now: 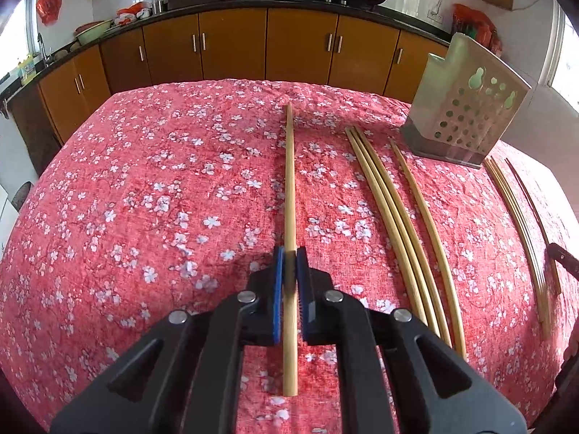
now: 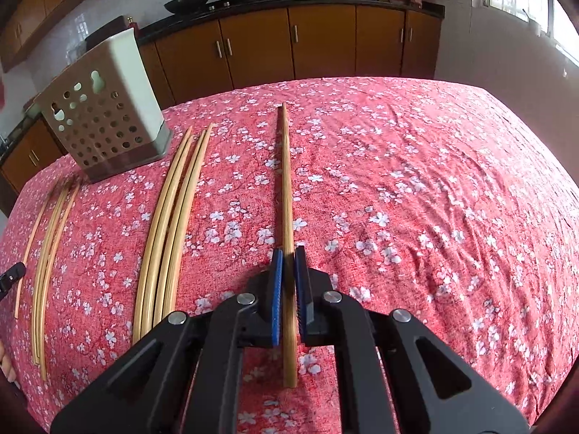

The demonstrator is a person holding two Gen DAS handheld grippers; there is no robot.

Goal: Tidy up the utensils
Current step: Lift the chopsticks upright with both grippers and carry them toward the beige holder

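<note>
My left gripper point(image 1: 290, 253) is shut on a bamboo chopstick point(image 1: 289, 181) that points away along the red floral tablecloth. My right gripper point(image 2: 288, 252) is shut on another bamboo chopstick point(image 2: 286, 188), also pointing away. A perforated metal utensil holder point(image 1: 466, 108) stands at the far right in the left wrist view and at the far left in the right wrist view point(image 2: 105, 115). Loose chopsticks point(image 1: 398, 217) lie on the cloth right of the left gripper. In the right wrist view, loose chopsticks point(image 2: 170, 224) lie left of the gripper, with a thinner group point(image 2: 50, 260) farther left.
The table's red cloth point(image 1: 144, 181) spreads wide to the left in the left wrist view and to the right point(image 2: 434, 199) in the right wrist view. Orange kitchen cabinets point(image 1: 235, 43) with woks on the counter stand behind the table.
</note>
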